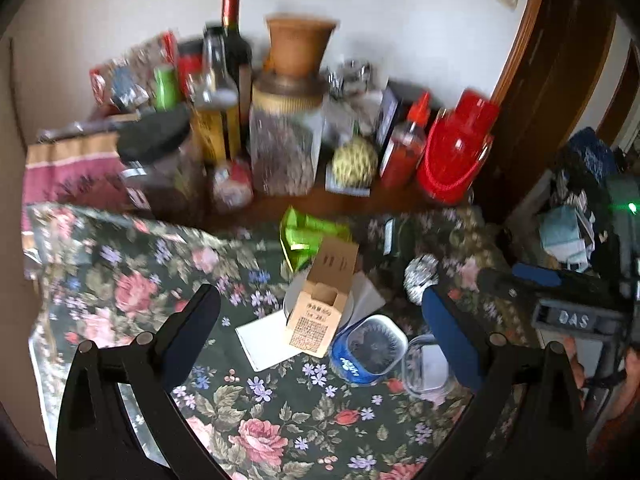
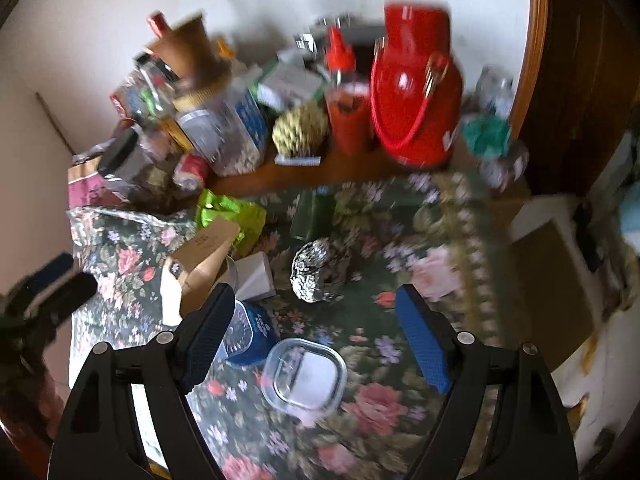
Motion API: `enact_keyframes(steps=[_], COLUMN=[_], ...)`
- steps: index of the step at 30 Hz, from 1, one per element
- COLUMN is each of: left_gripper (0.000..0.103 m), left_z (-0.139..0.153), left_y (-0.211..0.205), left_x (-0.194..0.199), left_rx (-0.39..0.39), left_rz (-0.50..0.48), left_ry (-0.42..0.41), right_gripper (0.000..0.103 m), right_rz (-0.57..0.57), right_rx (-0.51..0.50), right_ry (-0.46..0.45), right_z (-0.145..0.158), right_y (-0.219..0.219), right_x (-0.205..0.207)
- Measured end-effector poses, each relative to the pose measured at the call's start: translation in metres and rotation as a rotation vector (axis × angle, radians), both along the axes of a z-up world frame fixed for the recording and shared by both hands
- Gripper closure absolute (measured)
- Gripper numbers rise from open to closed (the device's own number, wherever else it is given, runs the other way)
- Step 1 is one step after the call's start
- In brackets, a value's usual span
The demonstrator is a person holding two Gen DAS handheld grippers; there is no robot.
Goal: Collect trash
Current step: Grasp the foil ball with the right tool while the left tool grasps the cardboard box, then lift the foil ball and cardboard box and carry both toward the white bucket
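Both my grippers, left and right, are spread wide, gripping nothing. Right hovers over the clear plastic lidded container; crumpled foil ball sits just beyond, tipped brown cardboard box to its left.

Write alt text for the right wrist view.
The open, empty right hand-held gripper hovers over a floral tablecloth above a clear plastic container, with a foil ball and cardboard box beyond.
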State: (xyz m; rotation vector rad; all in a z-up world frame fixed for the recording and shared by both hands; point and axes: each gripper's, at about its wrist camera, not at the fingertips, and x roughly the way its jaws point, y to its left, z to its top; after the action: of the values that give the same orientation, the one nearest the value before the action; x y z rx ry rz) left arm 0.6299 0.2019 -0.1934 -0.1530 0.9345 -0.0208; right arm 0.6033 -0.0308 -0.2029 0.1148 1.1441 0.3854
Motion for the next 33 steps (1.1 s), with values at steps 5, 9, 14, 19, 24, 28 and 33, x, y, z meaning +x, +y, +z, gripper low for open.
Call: enact_keyframes(steps=[5,9,14,19,24,28,33], left_gripper=[0.008,0.017,0.028,0.039,0.061,0.063,0.064], left_z=[-0.036,-0.06,-0.079,-0.088,-0.091,-0.087,-0.073], left_y=[0.001,-0.002,-0.005,-0.005,-0.006,-0.006,-0.005], left_x=[0.023,0.039,0.051,0.058,0.062,0.061,0.055], left_rx=[-0.013,-0.024,-0.045,-0.065,-0.054,-0.051,-0.059], left_rz=[-0.054,-0.097,-0.123,-0.138,-0.139,-0.125,-0.092], left_ry=[0.074,0.129,0.163,0.178,0.187,0.177,0.161], right_gripper=[0.023,0.023,0.031,0.052,0.056,0.058,0.059], right_rz=[-0.038,-0.068,-0.078,-0.063,-0.053,-0.043,-0.037], right_rx=[0.057,0.08,0.052,0.047,0.049,0.036,0.031], right_ry=[0.116,0.182,0.198,0.223,0.203,0.179,0.147], right_z=[-0.04,-0.066,-0.083,-0.091,-0.084,-0.077,-0.063], right_y=[0.006,0.005,0.011,0.016,0.011,0.001,-0.014], right_x=[0.027,0.039,0.046,0.046,0.042,0.037,0.029])
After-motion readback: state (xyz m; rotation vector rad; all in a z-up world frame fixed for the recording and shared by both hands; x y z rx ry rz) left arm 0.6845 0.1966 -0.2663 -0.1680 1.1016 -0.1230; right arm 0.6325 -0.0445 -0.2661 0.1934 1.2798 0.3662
